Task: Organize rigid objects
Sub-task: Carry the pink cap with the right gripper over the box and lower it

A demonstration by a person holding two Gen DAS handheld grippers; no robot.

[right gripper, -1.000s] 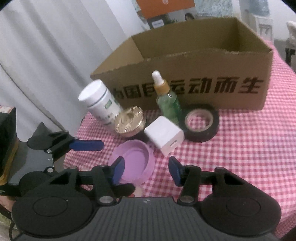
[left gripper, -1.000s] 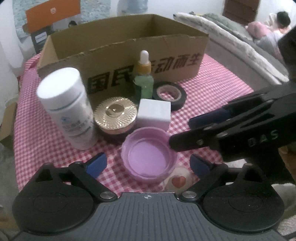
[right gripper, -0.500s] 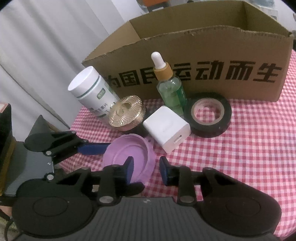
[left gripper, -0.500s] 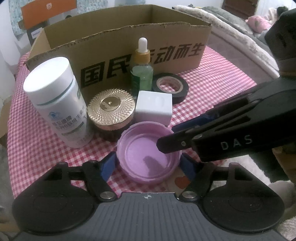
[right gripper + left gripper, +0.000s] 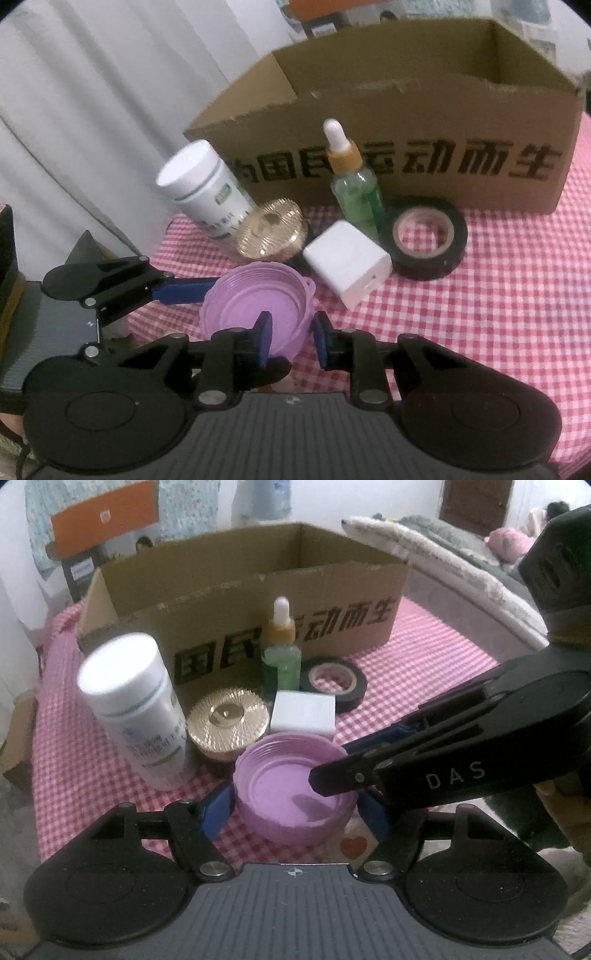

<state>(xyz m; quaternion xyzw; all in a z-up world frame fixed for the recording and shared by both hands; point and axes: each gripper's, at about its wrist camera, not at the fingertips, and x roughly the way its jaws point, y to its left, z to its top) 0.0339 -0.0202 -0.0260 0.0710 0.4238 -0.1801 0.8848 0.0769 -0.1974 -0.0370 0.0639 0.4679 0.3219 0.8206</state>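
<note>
Lid check, left to right. Find white bottle (image 5: 136,709) upright at far left of bench (image 5: 424,657), then gold-capped jar (image 5: 227,723), dropper bottle (image 5: 280,653), white cube (image 5: 303,716) and tape roll (image 5: 332,679), all grouped just in front of cardboard box (image 5: 332,590), none seen inside it. Locate purple lid (image 5: 288,786) nearest the cameras, open side up on the checked cloth, just before jar and cube.

Record left gripper (image 5: 295,808) as part-closed around lid: has just been closing, with fingers (image 5: 218,808) now against opposite outer sides of lid, having stood wide a second ago with cloth showing either side. Record right gripper (image 5: 291,332) as nearly shut, having closed further within the last moment, with one finger inside the lid and the other outside, pinching the wall; cannot confirm from either view how firmly.

Judge lid held by both tools while resting on bench, not lifted. Read grasp step as complete and transfer to box as the likely next step. Flag risk: two grips on one light lid, liable to tilt or snap free unless one lets go first.
</note>
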